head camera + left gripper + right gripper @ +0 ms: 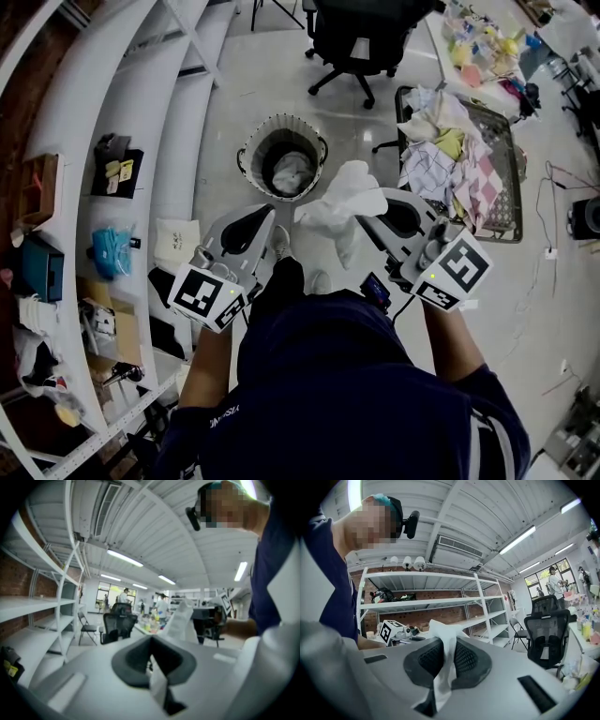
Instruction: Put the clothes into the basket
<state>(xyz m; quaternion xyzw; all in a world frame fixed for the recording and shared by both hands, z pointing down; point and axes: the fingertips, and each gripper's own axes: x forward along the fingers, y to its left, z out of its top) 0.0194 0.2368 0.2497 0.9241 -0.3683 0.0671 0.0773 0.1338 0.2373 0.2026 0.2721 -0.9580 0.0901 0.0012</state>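
Observation:
My right gripper (pixel 362 212) is shut on a white cloth (pixel 342 194), which bunches out past its tips and hangs over the floor. In the right gripper view the same cloth (pixel 442 667) runs down between the dark pads (pixel 465 660). The round wire basket (pixel 251 150) stands on the floor just ahead, with a pale garment (pixel 292 172) inside it. My left gripper (pixel 269 215) is beside the cloth, apart from it, jaws together. In the left gripper view a thin pale strip shows in its seam (pixel 151 641); what it is I cannot tell.
A heap of clothes (pixel 450 150) lies on a black wire cart (pixel 507 192) to the right. A black office chair (pixel 361 37) stands beyond the basket. White shelving (pixel 122 141) with boxes runs along the left. A cluttered table (pixel 478 42) is at the far right.

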